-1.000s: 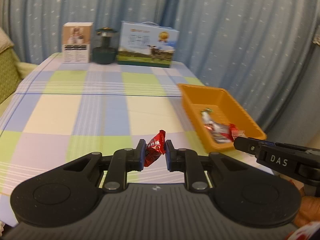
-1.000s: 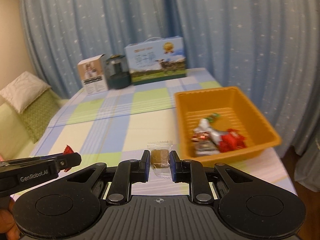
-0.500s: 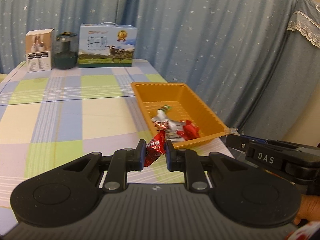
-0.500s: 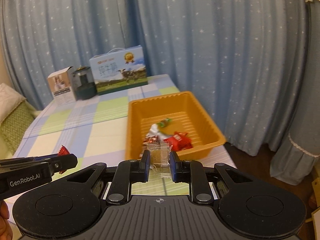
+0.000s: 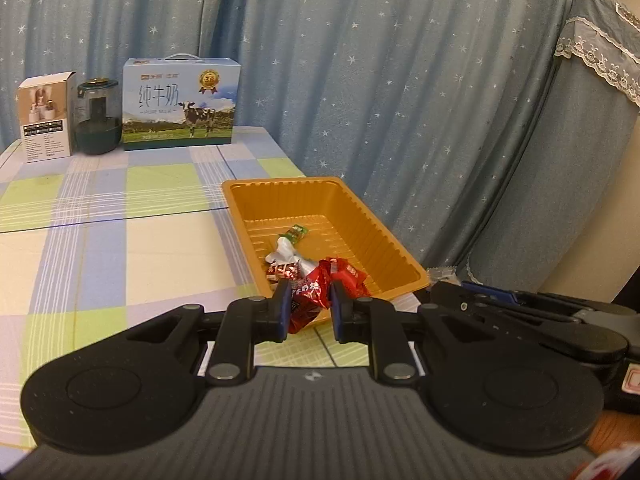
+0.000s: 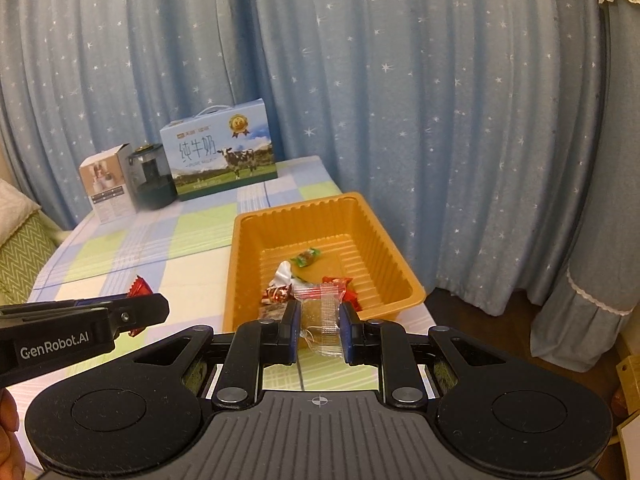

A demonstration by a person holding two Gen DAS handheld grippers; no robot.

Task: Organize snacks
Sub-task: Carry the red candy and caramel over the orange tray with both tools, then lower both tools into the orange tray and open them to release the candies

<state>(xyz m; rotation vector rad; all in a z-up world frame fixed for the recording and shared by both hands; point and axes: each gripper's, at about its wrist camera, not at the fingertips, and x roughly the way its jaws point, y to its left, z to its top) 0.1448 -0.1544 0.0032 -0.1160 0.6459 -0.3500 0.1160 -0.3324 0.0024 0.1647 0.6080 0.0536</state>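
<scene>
Wrist views, shared tray point(image 5: 400, 258) ahead.

Count on inspection: two grippers, left gripper point(image 5: 306, 307) and right gripper point(image 6: 319, 326), each clamped on one snack.

One red candy point(image 5: 306, 296) and one clear-wrapped brown snack point(image 6: 320, 312) are held.

One orange tray point(image 6: 384, 248) ahead holds roughly four wrapped candies point(image 6: 306, 258), overlapping.

Beyond it: one milk carton point(image 6: 220, 156), one small box point(image 6: 106, 184), one dark jar point(image 6: 154, 180).

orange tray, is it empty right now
No, the orange tray already holds several wrapped snacks, among them a green-wrapped candy and red packets near its front end.
</scene>
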